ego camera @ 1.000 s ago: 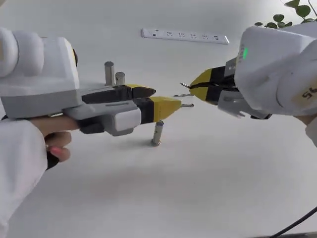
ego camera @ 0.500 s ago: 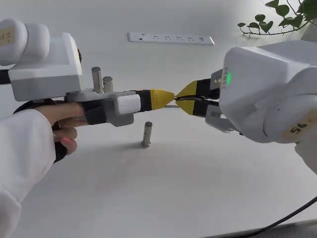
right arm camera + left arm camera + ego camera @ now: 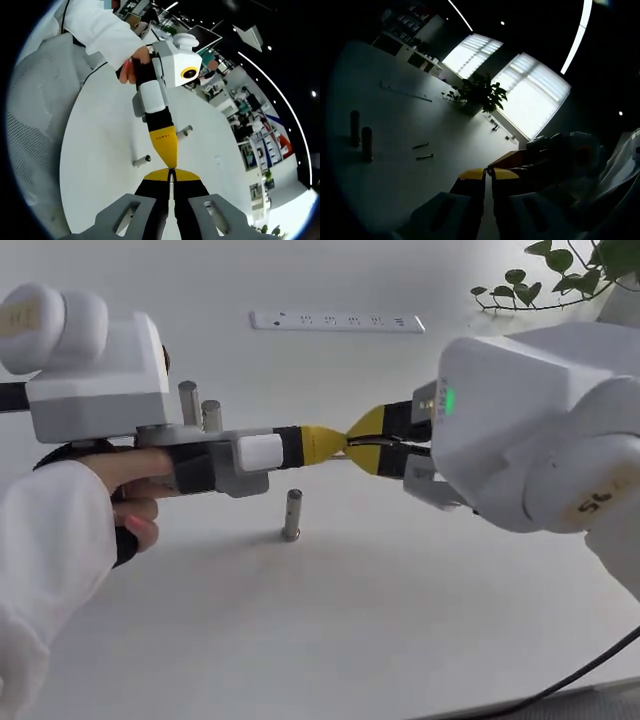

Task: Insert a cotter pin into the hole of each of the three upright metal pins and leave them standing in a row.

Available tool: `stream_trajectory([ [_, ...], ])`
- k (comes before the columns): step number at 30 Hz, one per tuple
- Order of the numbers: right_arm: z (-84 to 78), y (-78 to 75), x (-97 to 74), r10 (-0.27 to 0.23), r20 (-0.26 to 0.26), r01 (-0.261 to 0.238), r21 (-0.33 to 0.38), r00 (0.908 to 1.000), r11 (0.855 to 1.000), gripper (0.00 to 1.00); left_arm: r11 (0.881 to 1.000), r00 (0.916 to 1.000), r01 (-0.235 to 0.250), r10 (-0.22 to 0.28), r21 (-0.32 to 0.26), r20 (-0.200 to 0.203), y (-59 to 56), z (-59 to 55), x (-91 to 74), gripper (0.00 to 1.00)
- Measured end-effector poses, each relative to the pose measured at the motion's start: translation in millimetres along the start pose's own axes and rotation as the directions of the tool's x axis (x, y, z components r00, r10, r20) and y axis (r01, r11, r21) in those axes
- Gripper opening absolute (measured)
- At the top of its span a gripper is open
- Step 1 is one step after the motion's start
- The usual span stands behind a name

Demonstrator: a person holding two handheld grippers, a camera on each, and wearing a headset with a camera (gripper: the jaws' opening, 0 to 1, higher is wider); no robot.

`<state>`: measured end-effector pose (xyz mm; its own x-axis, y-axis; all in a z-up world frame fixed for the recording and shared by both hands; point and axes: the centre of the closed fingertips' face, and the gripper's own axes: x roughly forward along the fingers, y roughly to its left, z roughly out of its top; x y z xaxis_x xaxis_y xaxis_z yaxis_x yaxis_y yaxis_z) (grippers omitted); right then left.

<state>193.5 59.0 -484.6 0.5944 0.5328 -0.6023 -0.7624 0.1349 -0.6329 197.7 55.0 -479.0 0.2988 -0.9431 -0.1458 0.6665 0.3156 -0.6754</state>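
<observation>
My left gripper [image 3: 337,441] and right gripper [image 3: 357,438] meet tip to tip above the white table. Both pairs of yellow jaws are pressed together on a thin cotter pin [image 3: 346,449], of which a sliver shows between them. In the right gripper view my right gripper [image 3: 171,174] touches the left gripper's tip [image 3: 170,161]. In the left gripper view my left gripper [image 3: 488,174] is shut. One upright metal pin [image 3: 292,513] stands below the tips. Two more upright pins [image 3: 189,401] stand behind the left gripper, also seen as two pins [image 3: 366,143].
Two loose cotter pins [image 3: 420,146] lie on the table beyond the pair of upright pins. A white power strip [image 3: 335,322] lies at the far edge, a potted plant [image 3: 560,275] at the back right, and a black cable [image 3: 590,670] at the near right.
One second ago the grippers were apart, the cotter pin sticking out of the left jaws. They have since closed the gap, and the right jaws have shut on the pin's free end.
</observation>
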Motion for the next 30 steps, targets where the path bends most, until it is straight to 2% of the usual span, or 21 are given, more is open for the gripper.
stream_trajectory([
  [4, 1.3, 1.1, -0.7, 0.005, 0.004, -0.005, 0.001, 1.0, 1.0, 0.0, 1.0, 0.9999, 0.008, -0.008, -0.014, -0.007, -1.0, -1.2, -0.8, 0.01],
  [6, 1.0, 2.0, -0.6, 0.006, 0.007, -0.006, 0.005, 1.0, 1.0, 0.0, 0.999, 0.9999, 0.009, -0.009, -0.039, -0.013, 0.0, -2.2, -1.5, 0.01],
  [11, -0.4, 3.6, -0.7, 0.008, 0.0, -0.008, -0.002, 1.0, 1.0, 0.0, 0.998, 0.9997, -0.005, 0.004, -0.058, -0.024, 1.1, -4.1, -1.7, 0.0],
  [22, 1.5, 5.6, -0.1, 0.032, 0.007, -0.032, -0.028, 0.9995, 0.999, 0.0, 0.999, 0.9993, -0.01, 0.008, -0.036, -0.037, 0.8, -6.0, -3.9, 0.0],
  [28, 3.6, 5.0, 1.0, 0.02, 0.019, -0.018, -0.072, 0.9996, 0.997, 0.0, 0.999, 0.9995, -0.011, 0.009, -0.036, -0.031, 0.8, -4.2, -5.4, 0.0],
  [30, 1.3, 5.3, 2.6, 0.02, 0.012, -0.019, -0.068, 0.9997, 0.998, 0.0, 0.999, 0.9994, -0.004, 0.003, -0.034, -0.033, -0.3, -4.6, -4.9, 0.0],
])
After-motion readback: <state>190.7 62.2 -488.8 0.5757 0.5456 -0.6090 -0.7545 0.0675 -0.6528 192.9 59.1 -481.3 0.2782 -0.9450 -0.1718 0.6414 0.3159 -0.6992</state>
